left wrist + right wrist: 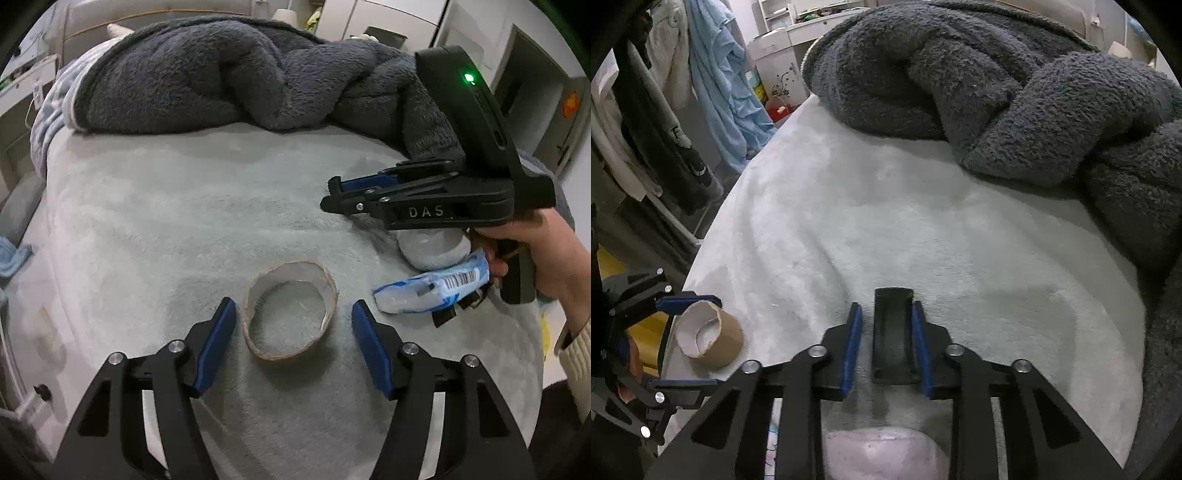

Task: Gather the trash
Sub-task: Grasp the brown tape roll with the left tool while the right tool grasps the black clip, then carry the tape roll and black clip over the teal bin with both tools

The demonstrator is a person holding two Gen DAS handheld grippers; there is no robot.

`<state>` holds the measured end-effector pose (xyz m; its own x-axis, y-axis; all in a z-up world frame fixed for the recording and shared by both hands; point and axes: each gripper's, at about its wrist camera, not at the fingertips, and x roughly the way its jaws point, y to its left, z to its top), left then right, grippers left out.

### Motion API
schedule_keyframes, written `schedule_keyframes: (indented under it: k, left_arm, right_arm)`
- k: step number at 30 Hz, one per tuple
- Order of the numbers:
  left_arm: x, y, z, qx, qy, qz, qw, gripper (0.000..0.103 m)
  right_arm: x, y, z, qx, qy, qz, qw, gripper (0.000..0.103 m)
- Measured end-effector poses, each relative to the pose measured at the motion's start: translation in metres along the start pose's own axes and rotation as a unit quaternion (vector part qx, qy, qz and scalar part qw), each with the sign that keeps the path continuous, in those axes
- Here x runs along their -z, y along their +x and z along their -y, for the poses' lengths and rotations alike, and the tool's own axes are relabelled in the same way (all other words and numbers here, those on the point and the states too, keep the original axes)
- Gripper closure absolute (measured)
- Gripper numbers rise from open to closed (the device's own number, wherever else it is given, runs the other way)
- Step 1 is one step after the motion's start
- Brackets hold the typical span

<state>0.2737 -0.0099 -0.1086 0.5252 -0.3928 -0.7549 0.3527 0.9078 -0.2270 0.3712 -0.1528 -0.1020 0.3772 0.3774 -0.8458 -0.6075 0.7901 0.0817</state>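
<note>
The cardboard ring (290, 309) lies low in the frame's centre on the pale blanket (184, 221), between the left gripper's (293, 343) unclenched pads; centre it before squeezing. The right gripper (886, 343) clamps a black strip (893, 332).

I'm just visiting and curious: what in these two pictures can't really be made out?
- Pale lump, left wrist view: right gripper covers its top; unidentifiable.
- Blue-white wrapper, same view: print too small.
- Black strip between right gripper's pads, right wrist view: identity unclear.
- Cardboard ring: left gripper partly cut off by frame edge.
</note>
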Motion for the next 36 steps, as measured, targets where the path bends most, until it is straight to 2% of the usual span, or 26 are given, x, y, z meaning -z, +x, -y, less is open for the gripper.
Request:
schedule_keyframes:
  k: [6,18,27,36]
  left_arm:
    - [0.000,0.000,-0.002,-0.012,-0.006,0.000,0.9999,0.056]
    - [-0.002,-0.027,0.001,-0.008,-0.016,0.034,0.9993,0.056]
    - [-0.003,-0.052,0.004,-0.031,-0.025,0.068,0.9969,0.056]
    - [0.003,-0.084,0.010,-0.065,-0.023,0.089,0.9937,0.056]
  right_arm:
    - [0.000,-0.007,0.000,-0.001,-0.002,0.011,1.000,0.083]
    - [-0.012,-0.044,-0.003,-0.003,0.021,0.052,0.998,0.083]
    - [-0.020,-0.074,-0.023,-0.008,0.034,0.082,0.996,0.083]
    - [-0.006,-0.096,-0.065,0.013,0.052,0.109,0.993,0.083]
